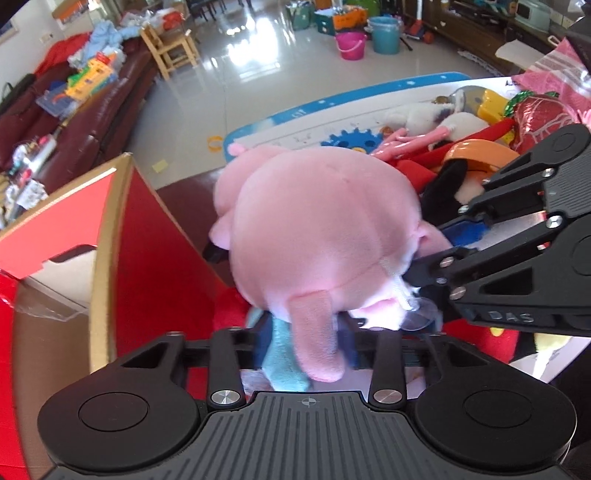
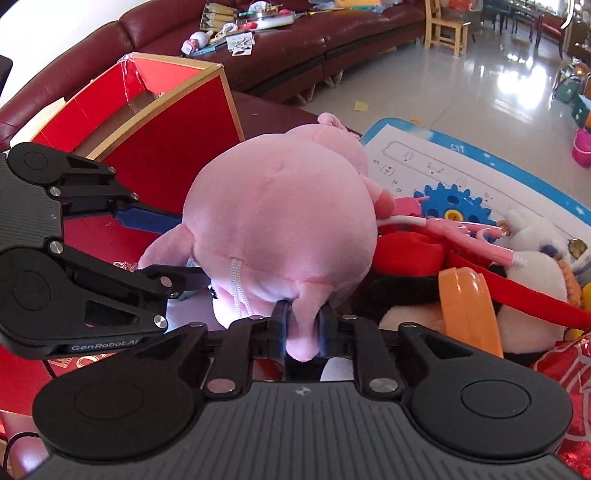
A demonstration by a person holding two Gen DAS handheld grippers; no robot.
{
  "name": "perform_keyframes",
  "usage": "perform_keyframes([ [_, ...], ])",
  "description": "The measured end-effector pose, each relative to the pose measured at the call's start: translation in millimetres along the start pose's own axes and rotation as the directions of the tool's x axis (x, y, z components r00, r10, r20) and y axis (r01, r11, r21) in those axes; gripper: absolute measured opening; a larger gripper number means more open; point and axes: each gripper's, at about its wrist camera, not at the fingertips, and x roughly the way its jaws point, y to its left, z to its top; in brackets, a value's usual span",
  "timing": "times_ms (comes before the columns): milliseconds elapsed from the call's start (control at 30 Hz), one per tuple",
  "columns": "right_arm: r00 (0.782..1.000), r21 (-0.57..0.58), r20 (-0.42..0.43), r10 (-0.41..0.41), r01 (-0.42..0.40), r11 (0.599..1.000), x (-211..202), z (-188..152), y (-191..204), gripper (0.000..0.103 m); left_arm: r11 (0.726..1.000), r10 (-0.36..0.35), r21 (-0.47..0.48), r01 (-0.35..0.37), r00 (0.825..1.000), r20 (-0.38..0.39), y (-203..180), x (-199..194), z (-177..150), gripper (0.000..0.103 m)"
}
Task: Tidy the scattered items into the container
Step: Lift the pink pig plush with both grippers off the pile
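A pink plush pig hangs between both grippers, beside the open red cardboard box. In the left wrist view my left gripper has its blue pads closed on a pink flap of the pig, with a teal scrap beside it. The right wrist view shows that gripper from the side, holding the pig's left flank. My right gripper pinches another pink flap low on the pig, and it reaches in from the right in the left wrist view. The box's inside is mostly hidden.
A heap of toys lies to the right on a blue-edged drawing board: a blue gear, an orange ring, a white plush and red cloth. A dark red sofa with clutter stands behind the box. Buckets sit on the tiled floor.
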Motion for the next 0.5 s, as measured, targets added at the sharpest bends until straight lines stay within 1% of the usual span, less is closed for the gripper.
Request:
perform_keyframes([
  [33,1.000,-0.001,-0.005,-0.004,0.004,1.000,2,1,0,0.023,1.000,-0.001,0.003,0.001,1.000,-0.003,0,1,0,0.018],
  [67,1.000,0.002,-0.008,-0.005,0.005,1.000,4,1,-1,0.022,1.000,0.011,0.013,-0.011,1.000,-0.002,-3,2,-1,0.010],
  [133,1.000,0.032,-0.004,0.008,-0.008,0.999,3,1,-3,0.014,1.000,0.024,0.017,-0.024,1.000,0.002,-6,3,-3,0.006],
  [200,1.000,0.066,0.022,0.018,-0.019,0.998,-4,-1,-4,0.010,0.999,0.043,0.009,-0.043,0.999,0.025,-7,-1,-5,0.004],
  [267,0.998,0.101,0.051,0.039,-0.044,0.994,-14,1,-7,0.009,0.998,0.056,-0.005,-0.056,0.997,0.050,-6,-9,-5,0.003],
  [400,0.994,0.102,0.097,0.044,-0.054,0.993,-35,6,-4,0.009,0.996,0.084,-0.011,-0.083,0.990,0.112,-7,-28,-4,0.003],
  [500,0.990,0.097,0.130,0.050,-0.063,0.993,-51,9,-1,0.009,0.996,0.092,-0.037,-0.087,0.983,0.159,-5,-44,-2,0.003],
])
